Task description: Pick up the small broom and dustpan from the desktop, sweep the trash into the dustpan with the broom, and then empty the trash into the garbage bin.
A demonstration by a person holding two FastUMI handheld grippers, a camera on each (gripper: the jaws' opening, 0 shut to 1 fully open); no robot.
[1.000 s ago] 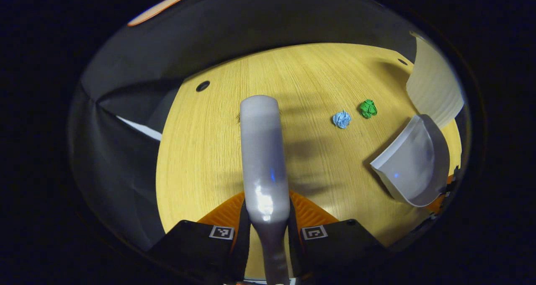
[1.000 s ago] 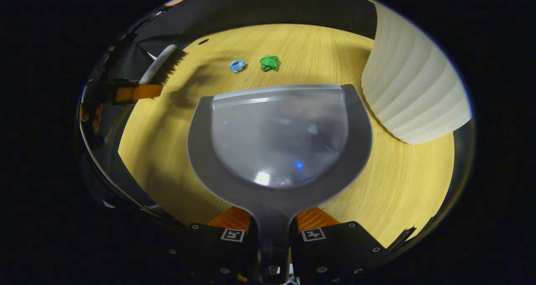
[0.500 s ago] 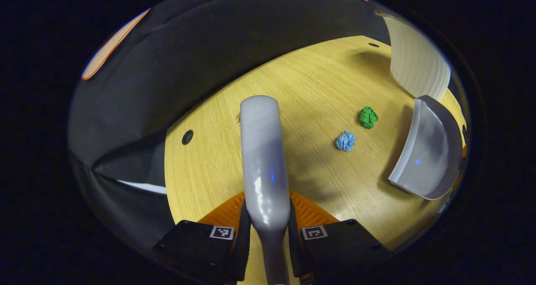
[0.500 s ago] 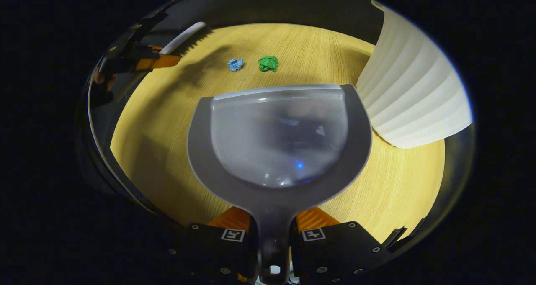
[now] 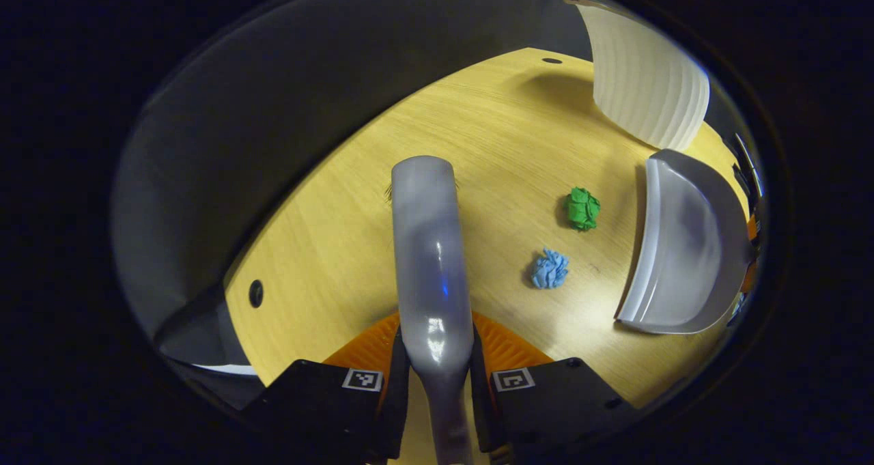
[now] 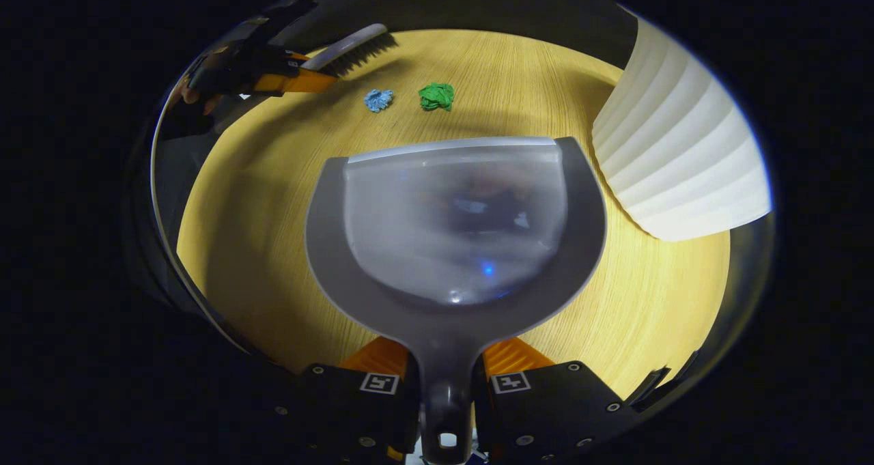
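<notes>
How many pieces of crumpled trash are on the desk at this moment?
2. A blue paper ball and a green paper ball lie side by side on the desk, between the broom and the dustpan. None seems hidden.

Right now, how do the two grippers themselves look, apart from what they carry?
Left gripper and right gripper look alike: two blocky jaws, each bearing one square coded tag near its inner edge, with ribbed pads ahead. The right one's housing shows small round screw heads.

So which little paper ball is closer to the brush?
The blue paper ball. In the right gripper view it lies right beside the broom's bristles, while the green paper ball sits farther along, toward the white bin.
</notes>
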